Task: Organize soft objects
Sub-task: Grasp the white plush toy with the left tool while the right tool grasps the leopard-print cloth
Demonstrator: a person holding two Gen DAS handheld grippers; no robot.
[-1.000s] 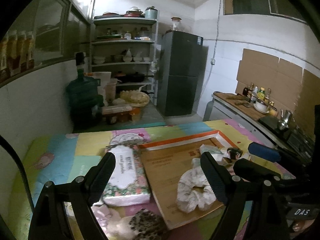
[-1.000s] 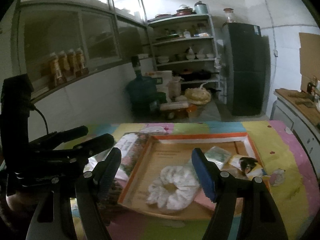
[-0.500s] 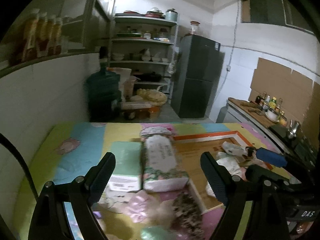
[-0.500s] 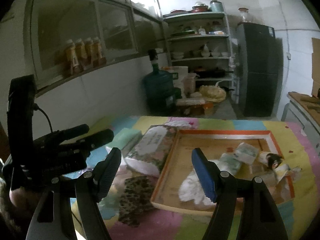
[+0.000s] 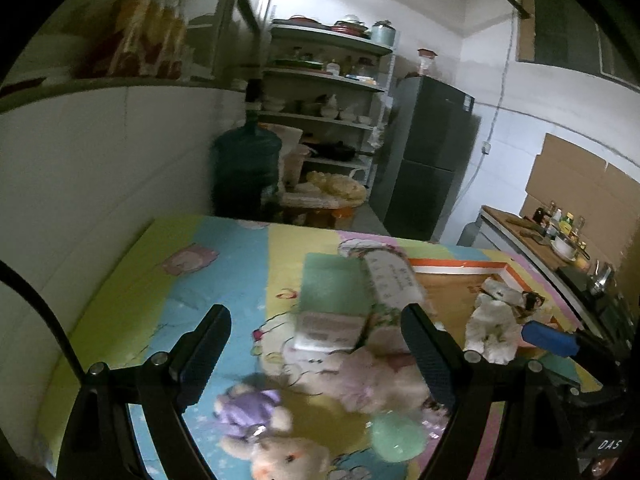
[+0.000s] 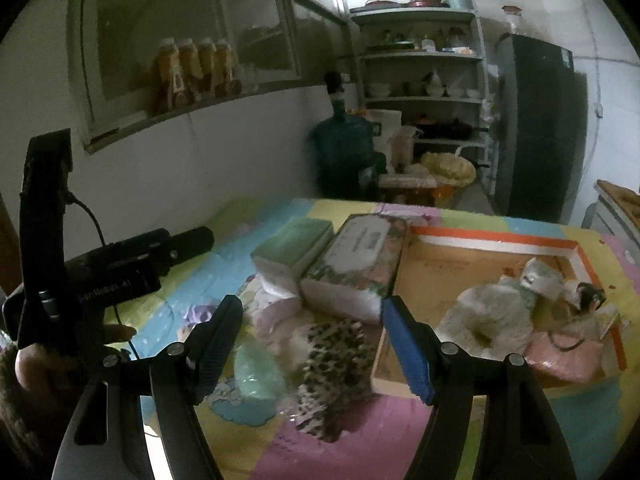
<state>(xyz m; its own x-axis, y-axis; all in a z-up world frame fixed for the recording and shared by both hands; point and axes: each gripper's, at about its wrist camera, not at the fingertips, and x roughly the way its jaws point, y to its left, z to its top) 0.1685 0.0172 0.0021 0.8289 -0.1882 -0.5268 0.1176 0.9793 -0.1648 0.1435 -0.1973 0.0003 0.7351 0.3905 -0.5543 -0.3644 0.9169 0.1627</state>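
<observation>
My left gripper (image 5: 316, 354) is open and empty above a pile of soft things: a teddy bear in purple (image 5: 256, 420), a pale pink plush (image 5: 376, 376) and a green soft ball (image 5: 396, 436). My right gripper (image 6: 314, 344) is open and empty above a leopard-print cloth (image 6: 332, 368) and the green ball (image 6: 256, 372). An orange-rimmed wooden tray (image 6: 496, 244) holds a white scrunchie (image 6: 488, 316), a small packet (image 6: 540, 280) and a pink pouch (image 6: 564, 360). The tray also shows in the left wrist view (image 5: 460, 268).
A floral tissue pack (image 6: 356, 264) and a green tissue pack (image 6: 292, 248) lie left of the tray on the colourful mat (image 5: 160, 280). A white wall runs along the left. A water jug (image 5: 244, 176), shelves (image 5: 324, 108) and a fridge (image 5: 428, 156) stand beyond the table.
Both grippers have swung left, away from the tray. The plush toys and the green ball have come into view under the left gripper. Both grippers stay open.
</observation>
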